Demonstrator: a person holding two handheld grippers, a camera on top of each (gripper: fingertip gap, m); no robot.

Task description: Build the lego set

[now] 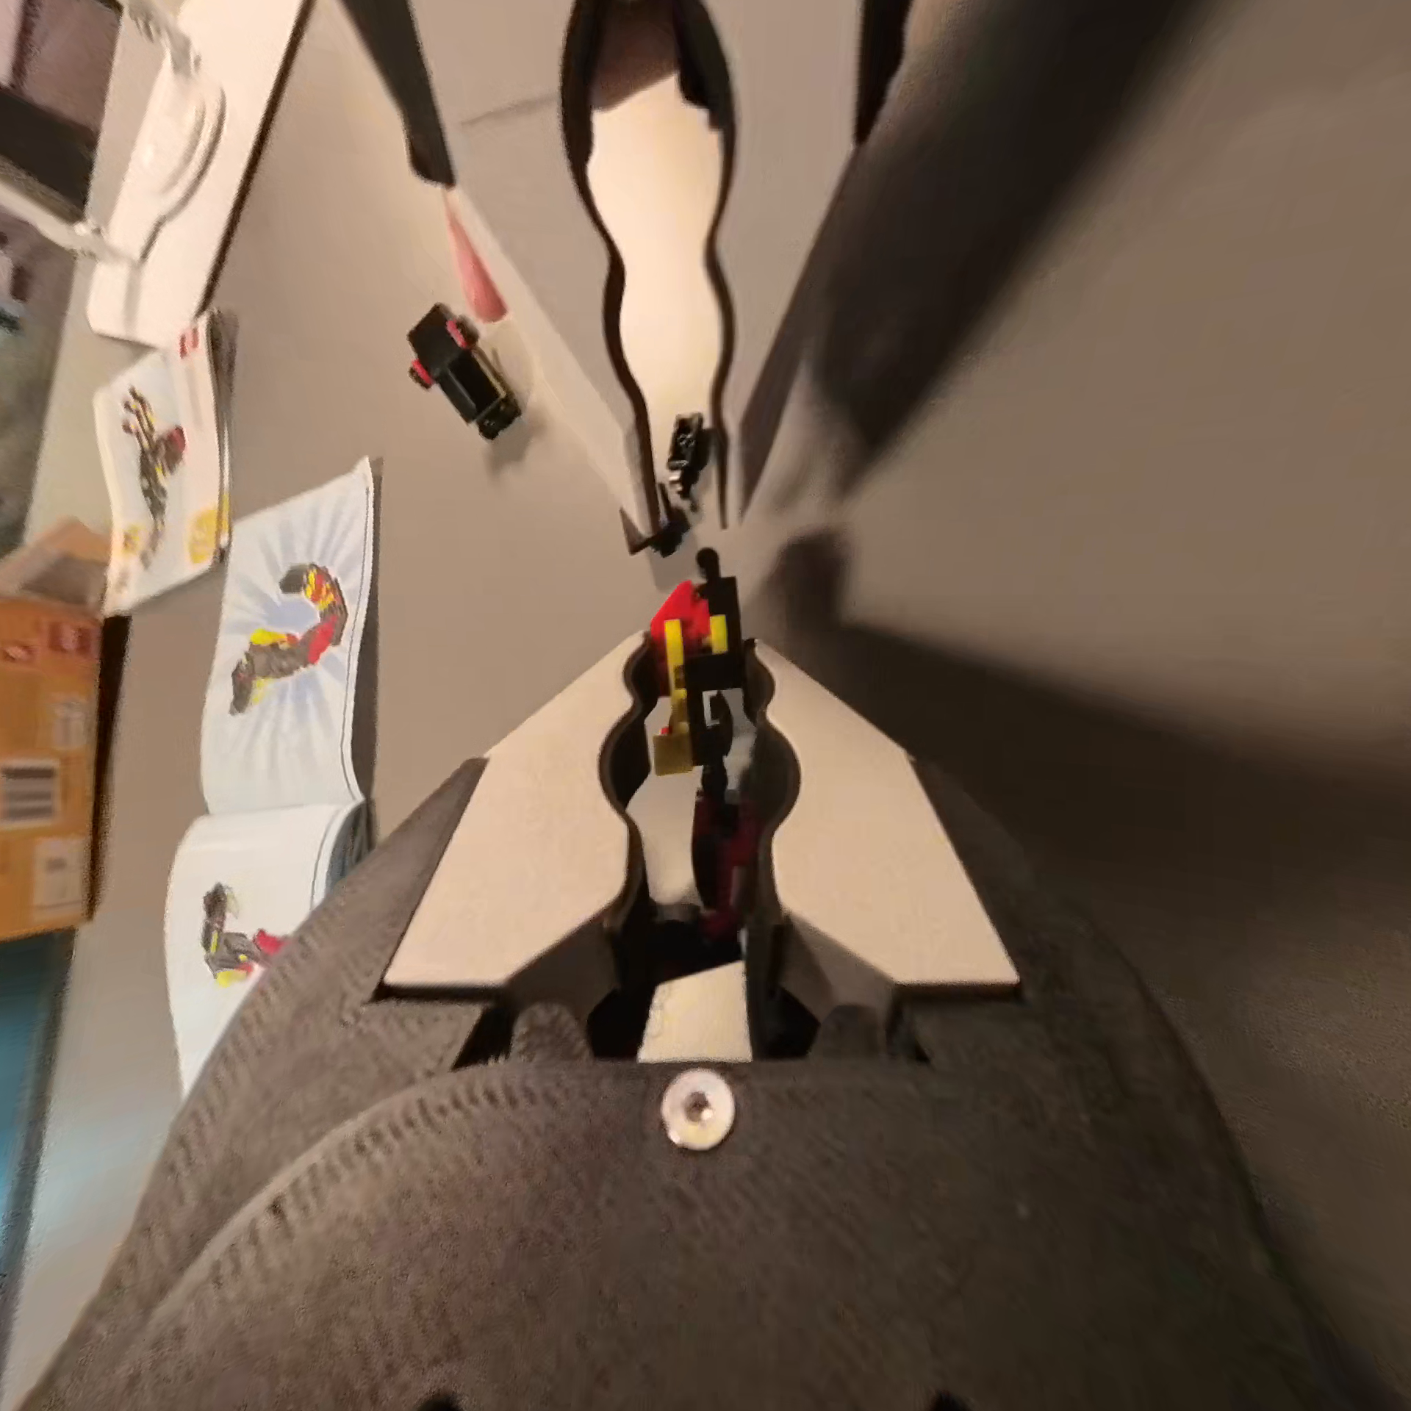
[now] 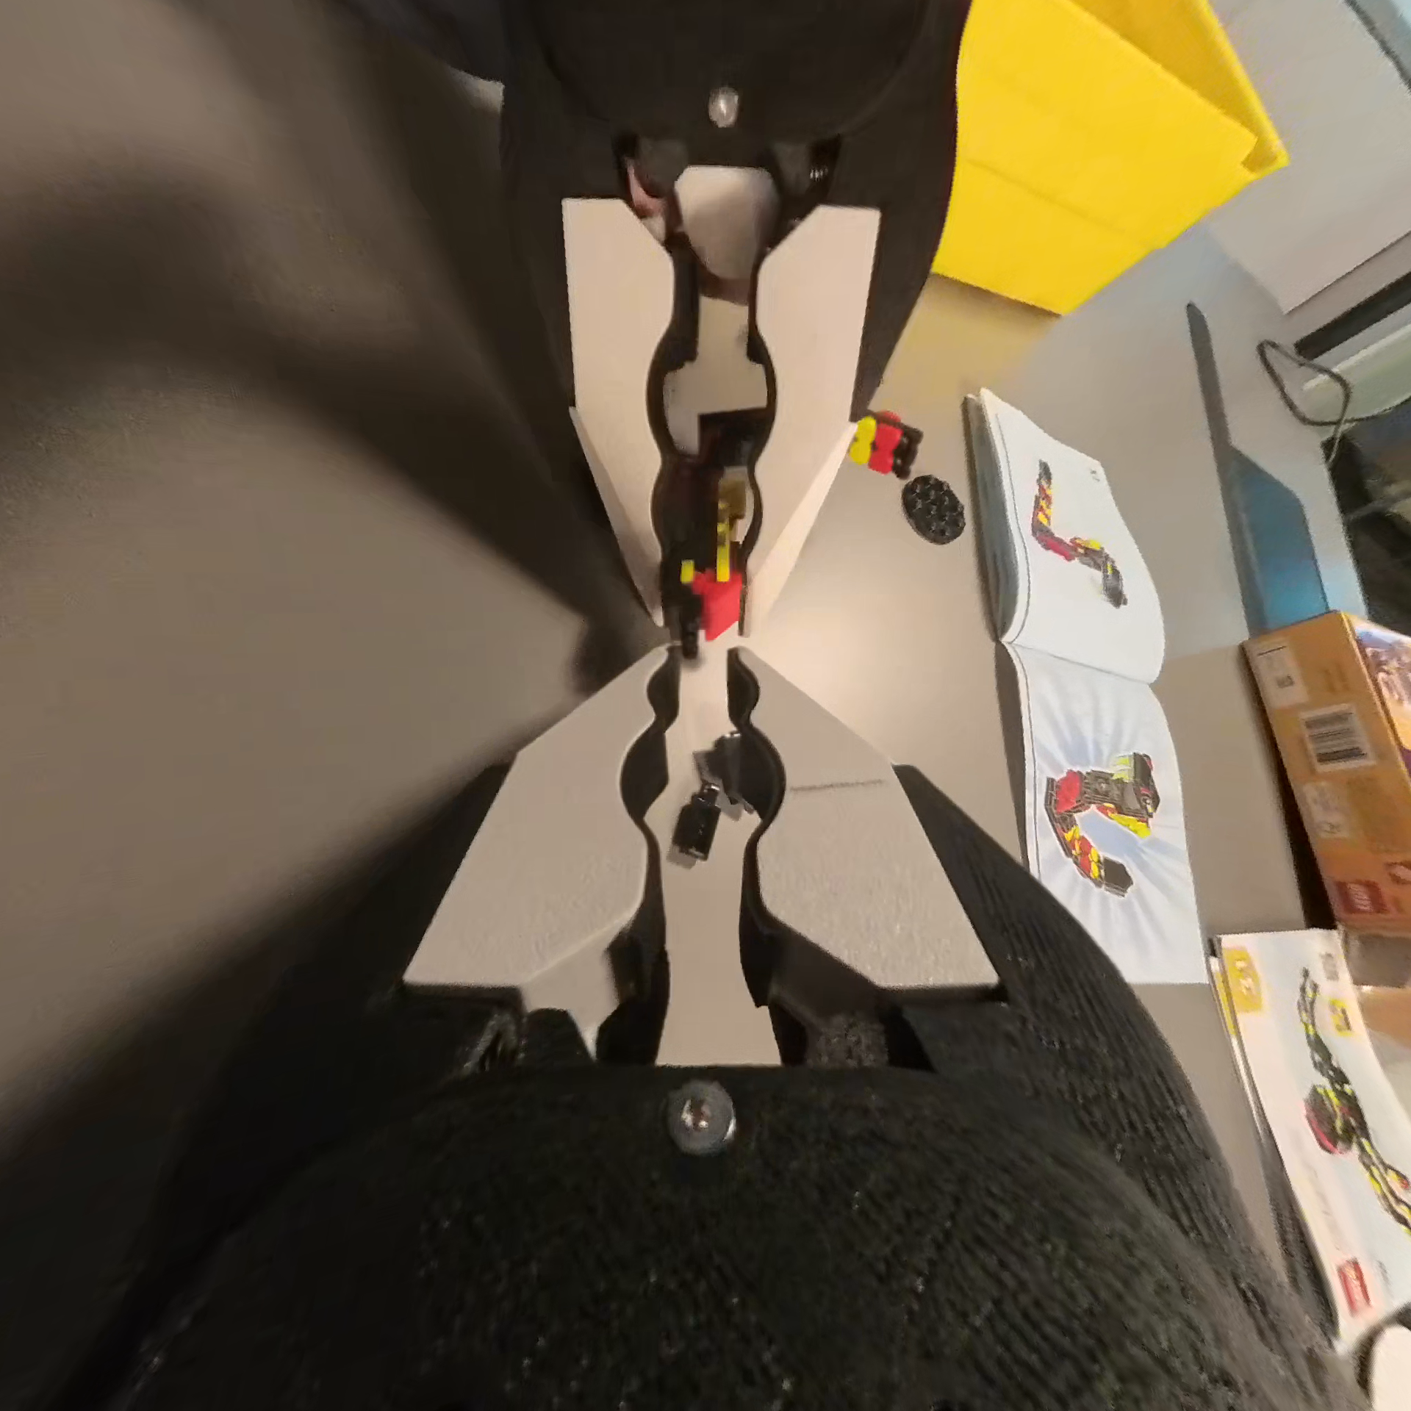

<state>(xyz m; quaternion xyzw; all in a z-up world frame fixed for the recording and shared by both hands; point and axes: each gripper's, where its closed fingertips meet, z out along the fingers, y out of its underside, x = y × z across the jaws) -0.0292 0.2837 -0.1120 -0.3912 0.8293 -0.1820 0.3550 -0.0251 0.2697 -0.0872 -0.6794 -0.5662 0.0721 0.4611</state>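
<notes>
My left gripper is shut on a red, yellow and black lego assembly that sticks out past its tips. My right gripper faces it tip to tip, almost touching. A small black lego piece sits between the right fingers, against the right-hand one, and seems to be held. In the right wrist view the left gripper comes in from the top with the assembly. In the left wrist view the right gripper comes in from the top with the black piece.
On the grey table lie a black and red sub-assembly, a red, yellow and black sub-assembly, and a black round plate. Open instruction booklets, a cardboard box and a yellow bin stand to one side. The tips of both grippers are at nearly the same place.
</notes>
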